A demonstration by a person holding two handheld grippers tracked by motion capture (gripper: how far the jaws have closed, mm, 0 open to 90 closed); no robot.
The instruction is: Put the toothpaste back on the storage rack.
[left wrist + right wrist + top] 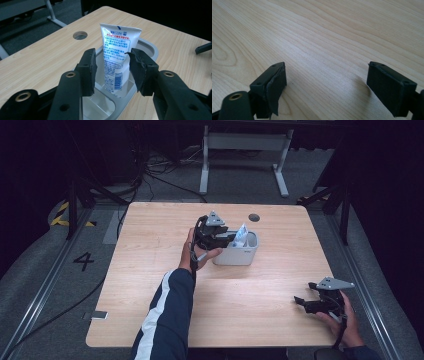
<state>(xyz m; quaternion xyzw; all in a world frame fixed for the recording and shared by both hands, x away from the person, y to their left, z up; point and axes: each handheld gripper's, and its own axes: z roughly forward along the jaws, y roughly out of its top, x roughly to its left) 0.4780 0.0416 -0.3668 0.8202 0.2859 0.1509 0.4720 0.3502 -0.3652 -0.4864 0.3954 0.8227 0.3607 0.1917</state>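
Left gripper view tells most of it: the left gripper has its two black jaws spread apart on either side of a white tube with blue and red print, which stands upright, cap end down, in the far compartment of a grey divided bin. The tube sits right between the pads, and there looks to be a sliver of gap on each side, so I'd say nothing is clamped yet. Whether the right-hand pad is already brushing the tube, I honestly can't tell.

So my read on the step: it's either just before a grab or just after a drop-off, and the frames alone don't settle which. If it's a grab, the next move calls for closing squarely on the tube's flat body and lifting straight up so it clears the bin wall. If it's a release, backing straight out without tipping it.

Pose-wise, in the high view the left forearm reaches forward to mid-table, the hand wrapped round the gripper, which points rightward into the bin.

Over to the right, the right gripper rests low near the table's front right corner, well apart from the bin, jaws wide open over bare wooden table with nothing between them.
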